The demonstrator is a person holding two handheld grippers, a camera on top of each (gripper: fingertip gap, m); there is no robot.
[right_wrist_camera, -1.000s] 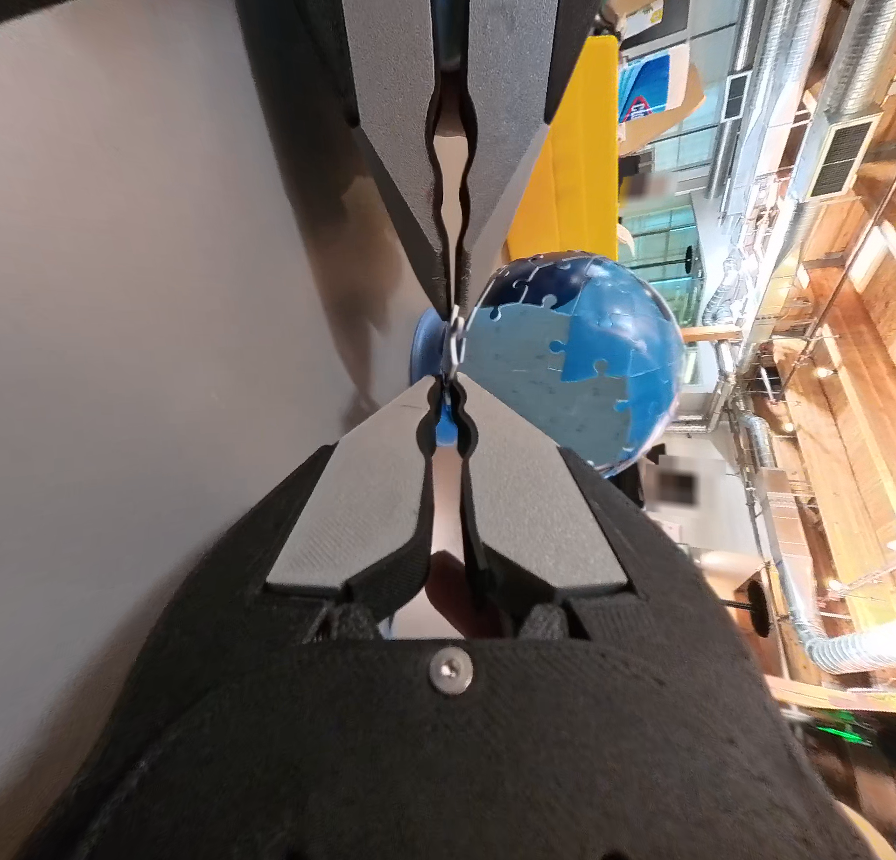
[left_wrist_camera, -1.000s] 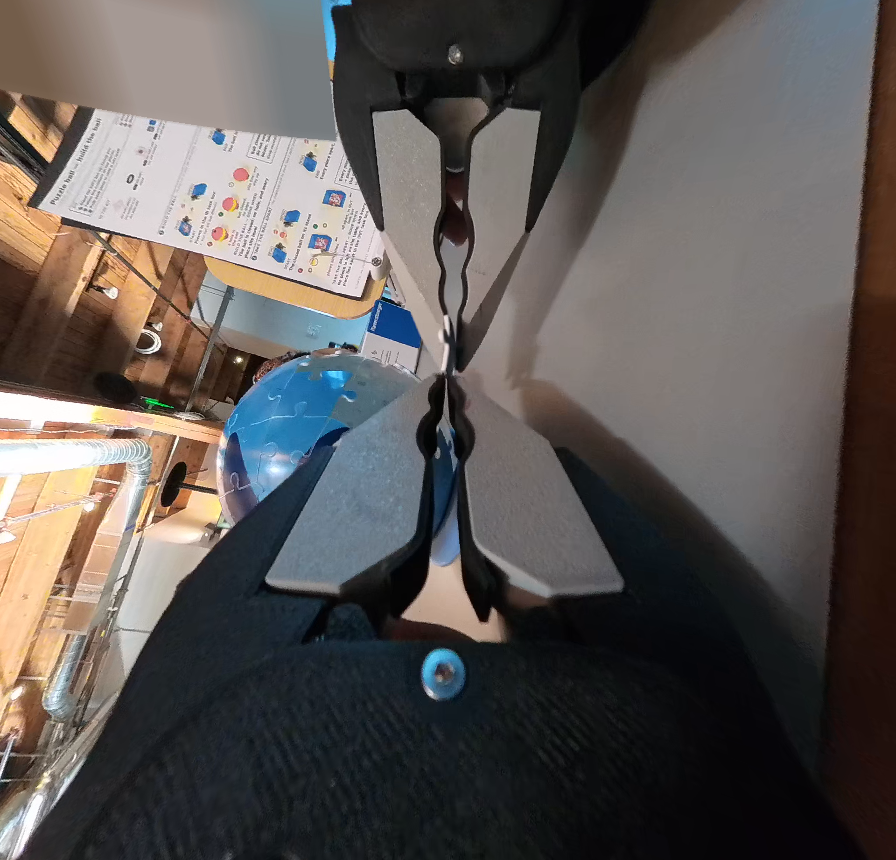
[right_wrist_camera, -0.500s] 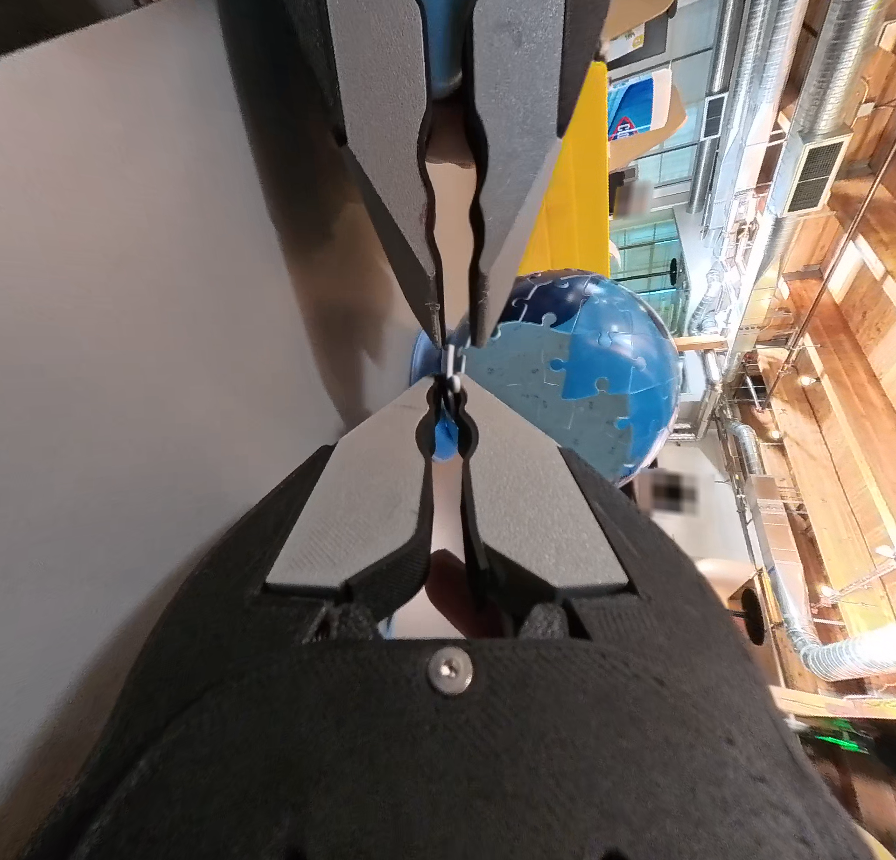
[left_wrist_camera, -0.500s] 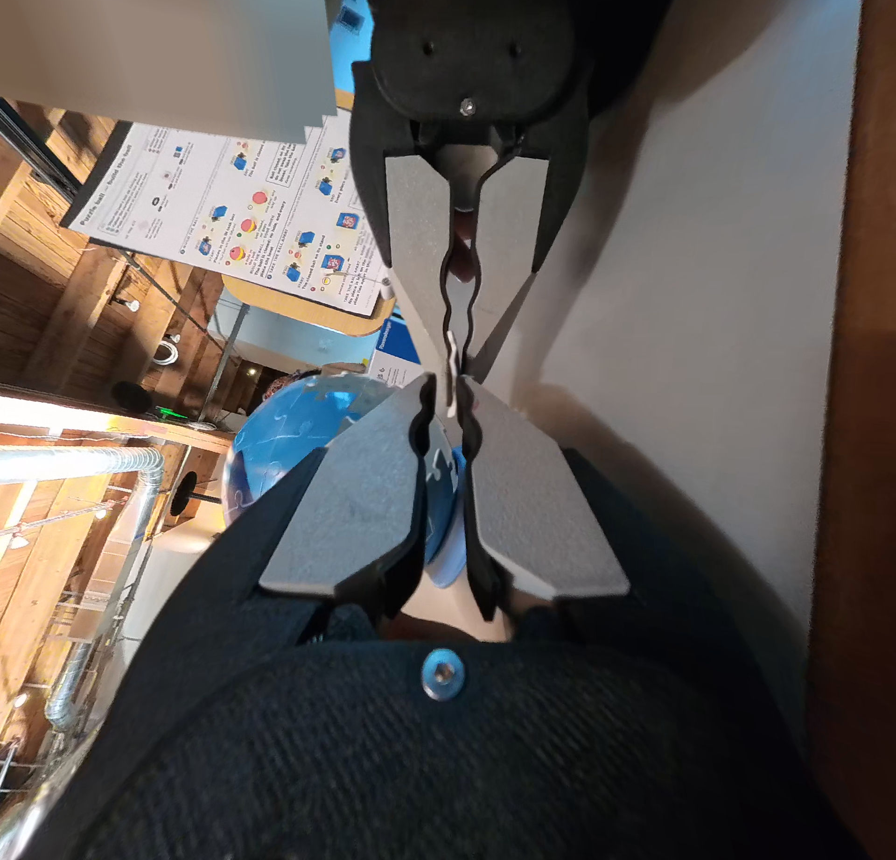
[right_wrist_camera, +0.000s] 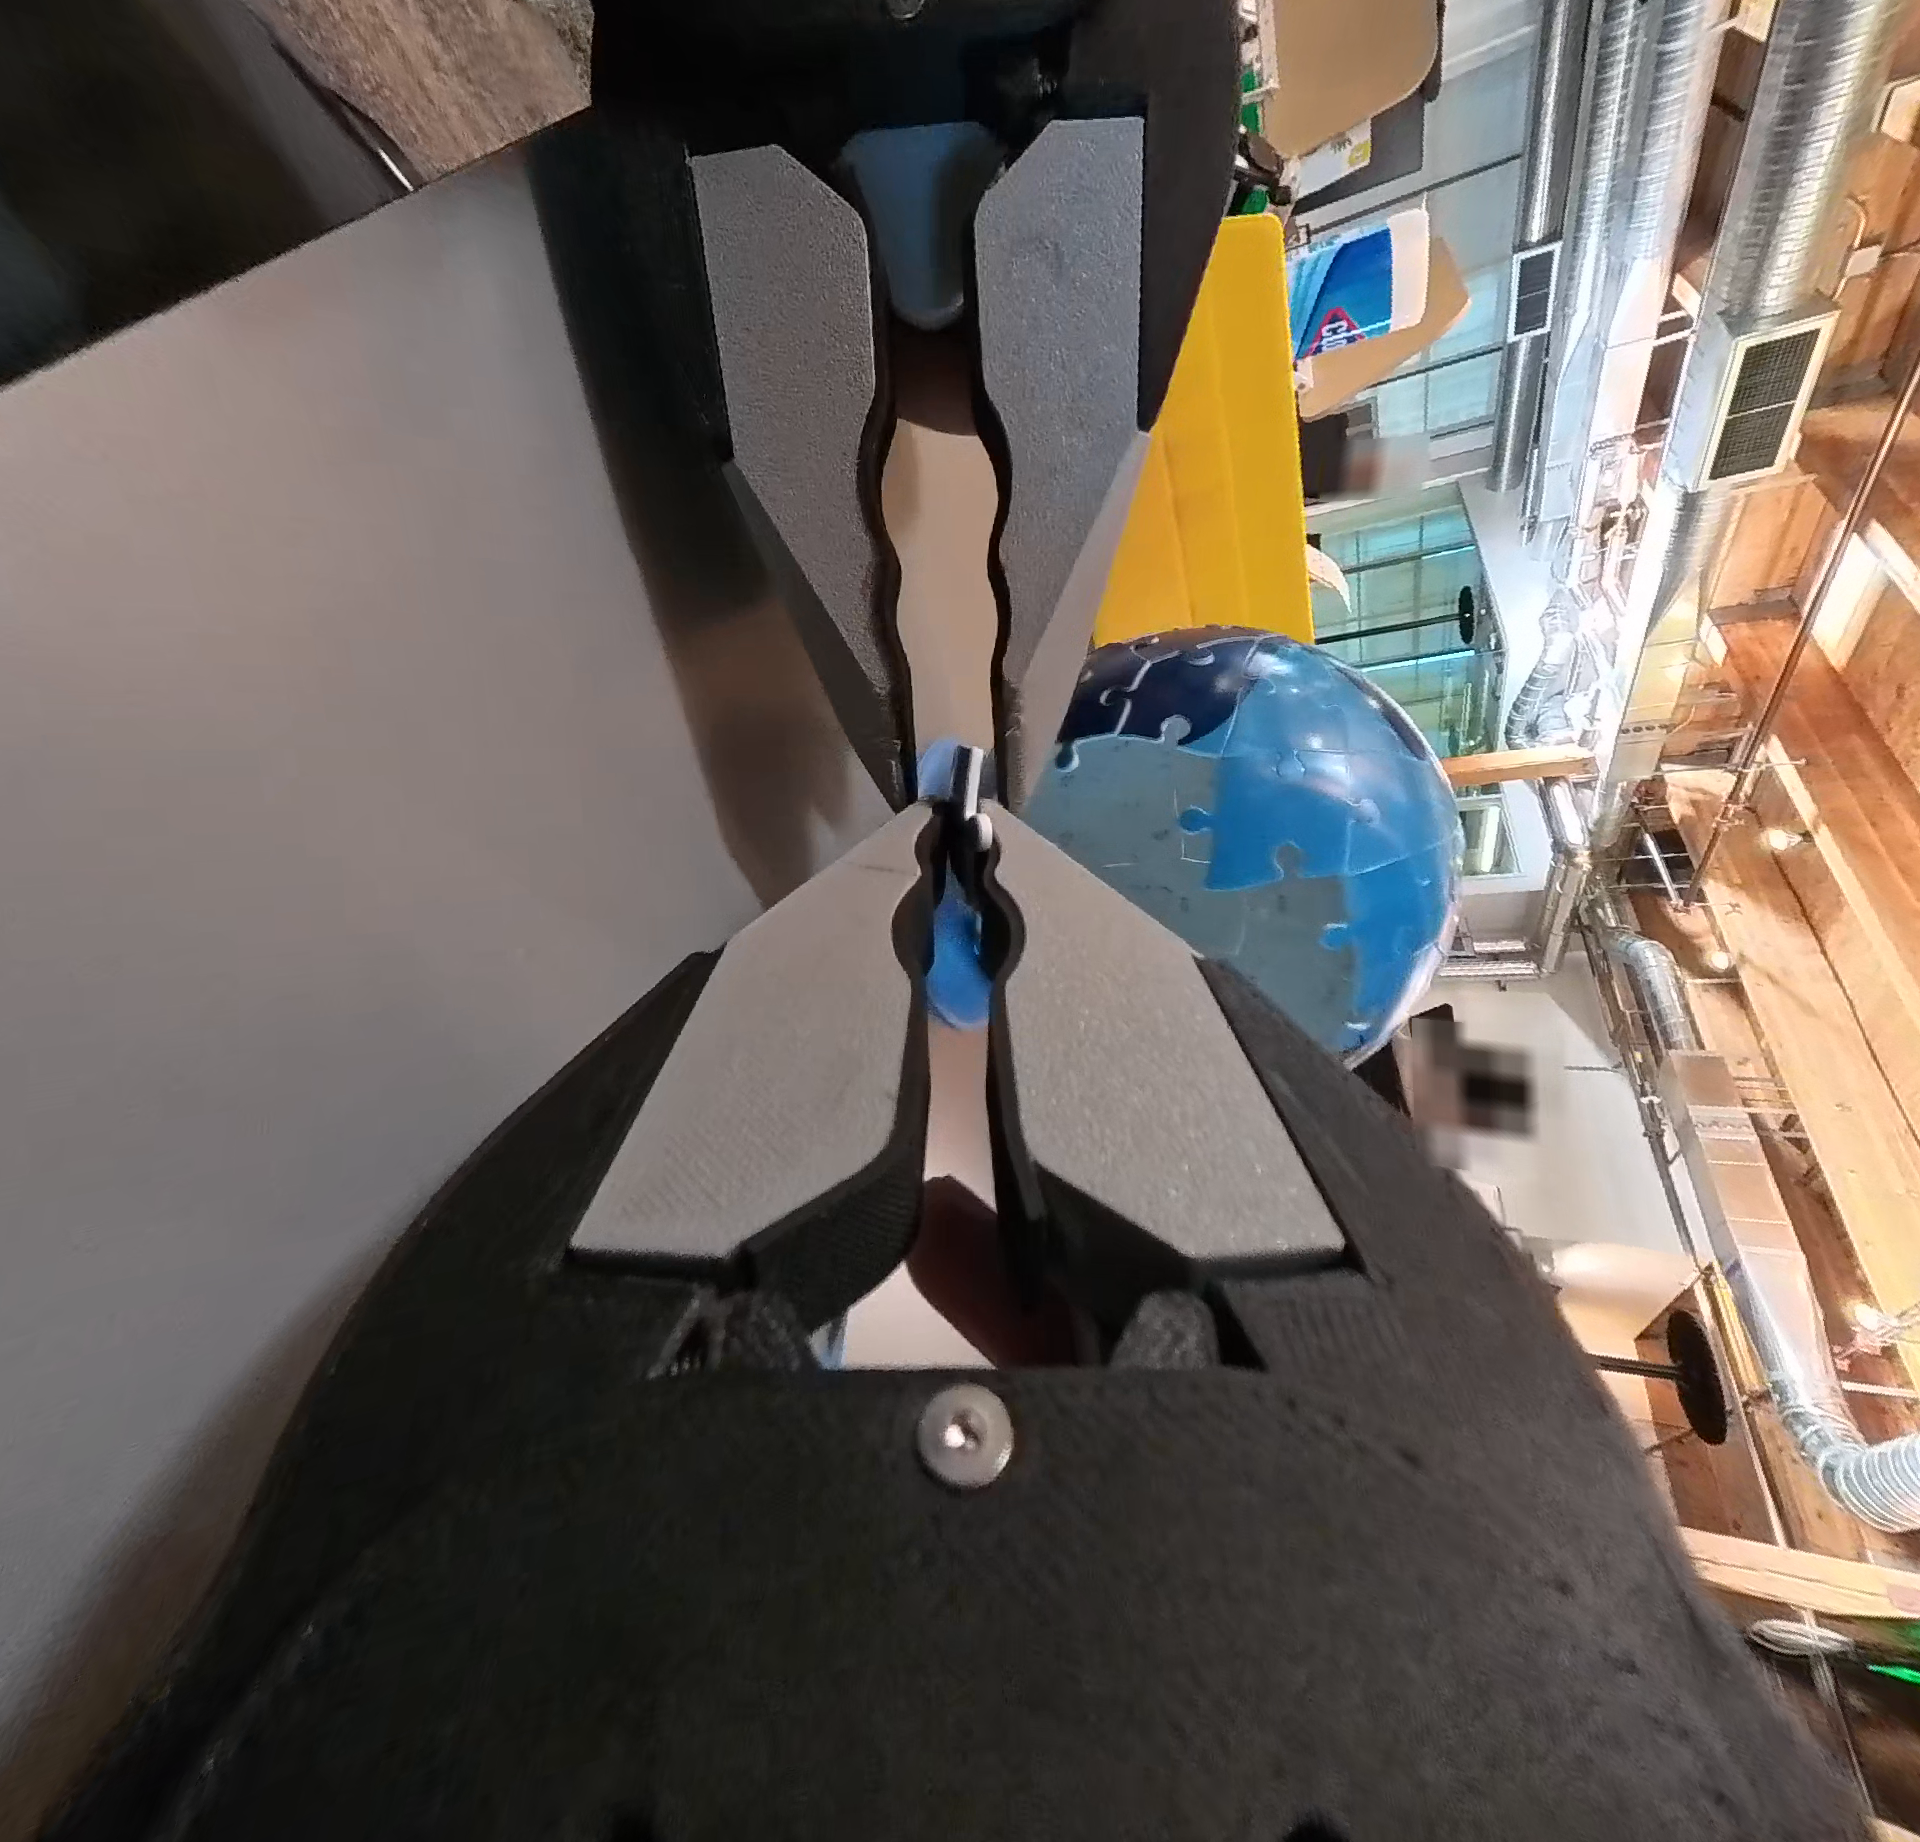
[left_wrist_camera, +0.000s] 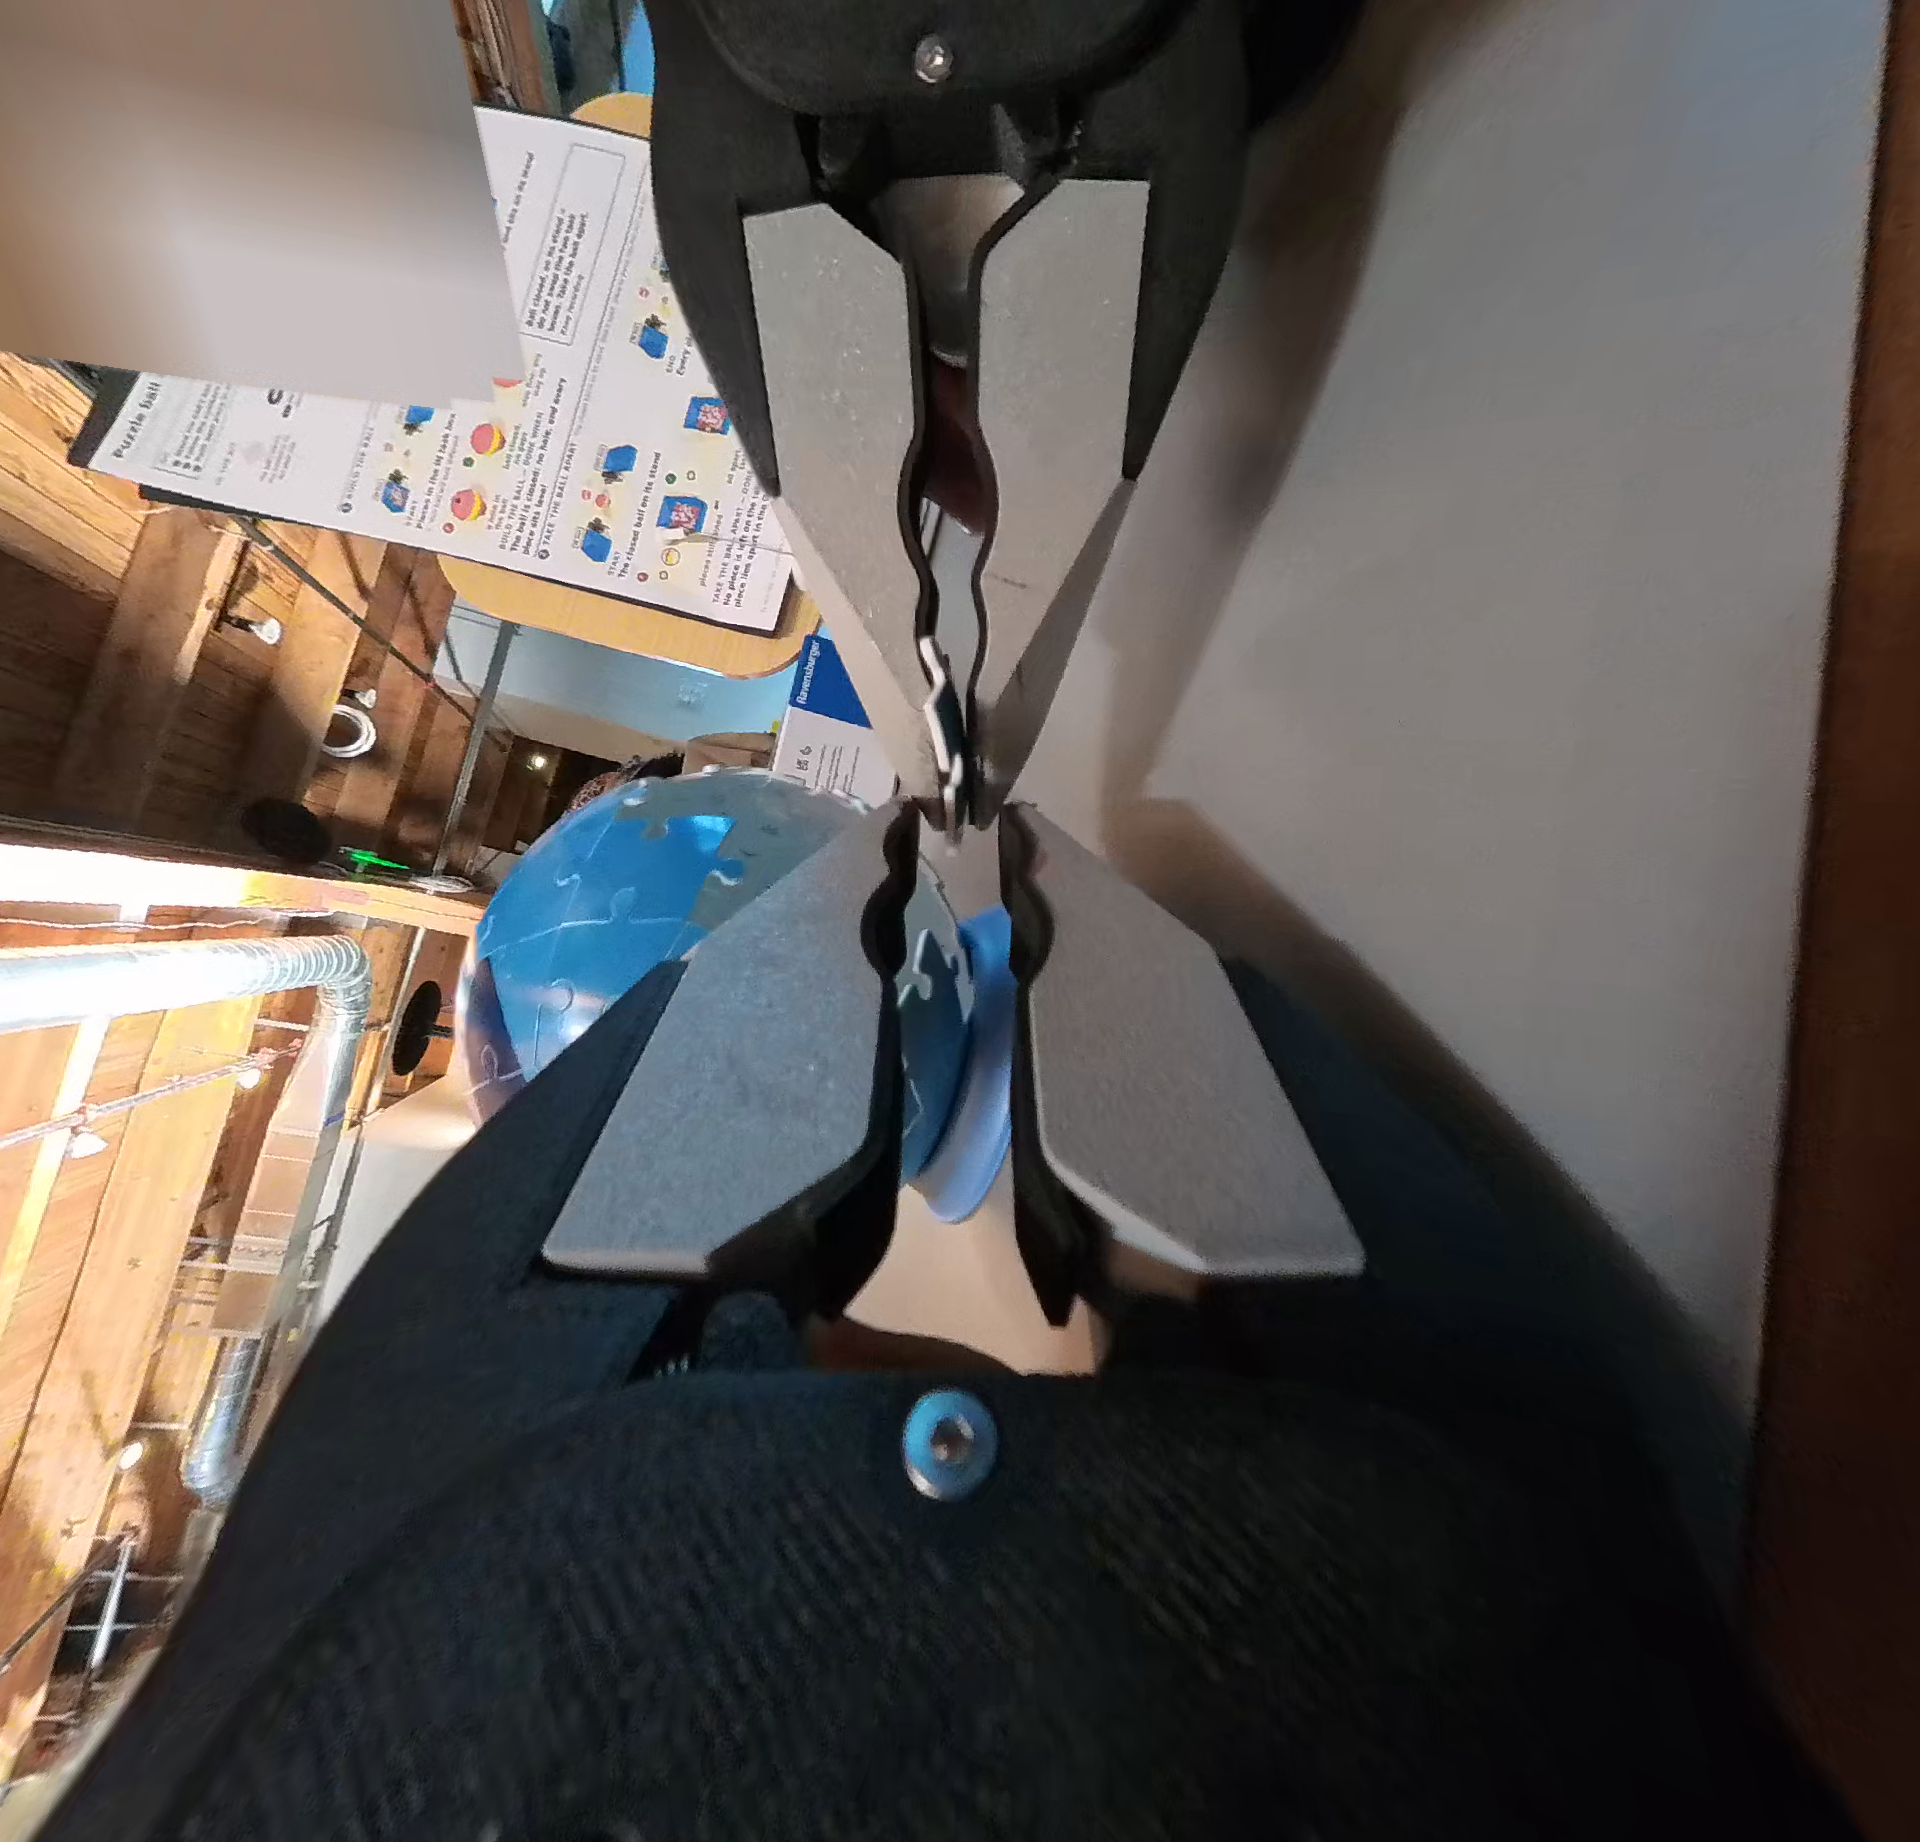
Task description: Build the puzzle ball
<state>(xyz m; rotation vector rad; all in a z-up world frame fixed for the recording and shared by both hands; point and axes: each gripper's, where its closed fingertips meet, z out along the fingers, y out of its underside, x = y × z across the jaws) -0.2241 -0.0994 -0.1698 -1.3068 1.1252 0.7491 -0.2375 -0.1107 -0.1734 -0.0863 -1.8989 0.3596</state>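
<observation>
L gripper [left_wrist_camera: 958, 828]: mine, near edge of L wrist view, pointing fwd. Grey fingers [left_wrist_camera: 748, 1065] parted, narrow gap at tips, wider toward base. Not clamping anything I can see.

R gripper [right_wrist_camera: 956, 824]: mine, near edge of R wrist view, pointing fwd. Jaws pinched together at tips on a thin puzzle piece [left_wrist_camera: 945, 722], held edge-on; wavy inner edges almost meet behind it.

Pose, both: aimed straight at each other, tip to tip, finger planes approx aligned. Free end of the piece reaches into the gap betw. L tips; can't tell if it touches them. Black bodies w/ centre screw in both views.
</observation>
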